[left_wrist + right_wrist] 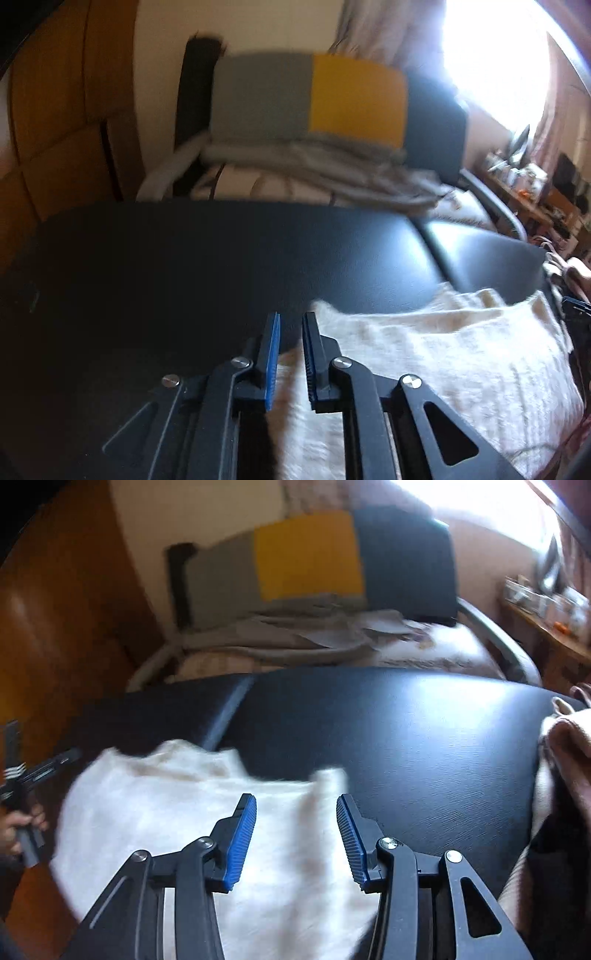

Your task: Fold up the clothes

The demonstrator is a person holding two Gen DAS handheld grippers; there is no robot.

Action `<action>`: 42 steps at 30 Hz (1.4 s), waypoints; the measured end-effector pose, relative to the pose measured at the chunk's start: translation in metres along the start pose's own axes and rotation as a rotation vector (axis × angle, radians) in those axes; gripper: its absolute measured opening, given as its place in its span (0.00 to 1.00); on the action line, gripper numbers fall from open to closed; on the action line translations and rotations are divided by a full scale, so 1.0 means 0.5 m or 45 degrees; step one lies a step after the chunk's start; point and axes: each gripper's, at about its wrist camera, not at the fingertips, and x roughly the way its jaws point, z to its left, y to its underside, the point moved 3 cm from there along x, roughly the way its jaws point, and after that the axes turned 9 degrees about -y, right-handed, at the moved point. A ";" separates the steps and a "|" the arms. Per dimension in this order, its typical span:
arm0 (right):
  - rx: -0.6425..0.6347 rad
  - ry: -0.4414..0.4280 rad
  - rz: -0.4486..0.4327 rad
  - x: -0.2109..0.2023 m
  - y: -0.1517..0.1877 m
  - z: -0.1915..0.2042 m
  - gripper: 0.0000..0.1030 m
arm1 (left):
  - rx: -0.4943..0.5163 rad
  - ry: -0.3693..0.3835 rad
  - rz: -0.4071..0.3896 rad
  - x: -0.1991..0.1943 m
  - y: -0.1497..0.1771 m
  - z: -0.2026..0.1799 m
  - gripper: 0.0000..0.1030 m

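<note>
Cream garment (192, 812): flat on black surface (424, 731), under both grippers. Right gripper (297, 836) fingers apart, empty; left gripper (291, 356) fingers slightly parted, cloth between.

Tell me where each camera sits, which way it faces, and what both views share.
Left wrist: on the left gripper, looking forward and down over the black table and white cloth; only its own fingers show, slightly apart.
Right wrist: on the right gripper, looking the same way; its open fingers show, and the left hand at the left edge.
Shared: table, cloth, and the cushion behind.
</note>
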 end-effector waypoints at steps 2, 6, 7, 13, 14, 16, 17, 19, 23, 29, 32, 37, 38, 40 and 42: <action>-0.046 -0.062 0.016 -0.004 0.018 0.044 0.49 | 0.068 0.029 -0.013 -0.015 0.019 -0.035 0.15; -0.022 -0.081 0.165 0.045 0.082 0.078 0.65 | 0.273 0.025 0.119 0.017 0.101 -0.113 0.15; 0.004 -0.066 0.218 0.063 0.103 0.078 0.66 | 0.309 0.001 0.106 0.013 0.123 -0.120 0.15; 0.014 -0.065 0.195 0.024 0.190 0.100 0.67 | 0.238 0.042 0.108 -0.050 0.186 -0.099 0.14; 0.041 -0.098 0.184 0.015 0.195 0.100 0.67 | 0.273 0.015 0.094 -0.055 0.190 -0.104 0.14; 0.095 -0.163 0.160 -0.005 0.204 0.099 0.70 | 0.325 -0.040 0.084 -0.066 0.191 -0.114 0.15; 0.127 -0.199 0.147 -0.016 0.209 0.098 0.74 | 0.334 -0.067 0.097 -0.071 0.184 -0.118 0.15; 0.221 -0.302 0.095 -0.070 0.219 0.094 0.89 | 0.333 -0.082 0.061 -0.110 0.163 -0.133 0.15; 0.308 -0.557 0.024 -0.205 0.261 0.053 1.00 | 0.372 0.171 -0.035 -0.192 0.160 -0.226 0.15; 0.465 -0.742 0.110 -0.270 0.368 -0.007 1.00 | 0.551 0.563 -0.051 -0.262 0.190 -0.444 0.15; 0.492 -0.809 0.131 -0.256 0.392 -0.011 1.00 | 0.687 0.623 -0.037 -0.263 0.215 -0.543 0.15; 0.512 -0.941 0.133 -0.227 0.405 -0.004 1.00 | 0.773 0.615 0.019 -0.237 0.225 -0.608 0.15; 0.501 -0.967 0.147 -0.217 0.404 0.000 1.00 | 0.773 0.611 0.035 -0.223 0.223 -0.613 0.15; 0.499 -1.036 0.192 -0.203 0.404 0.008 1.00 | 0.770 0.597 0.085 -0.193 0.230 -0.619 0.15; 0.494 -1.128 0.286 -0.174 0.407 0.026 1.00 | 0.750 0.591 0.129 -0.164 0.236 -0.623 0.16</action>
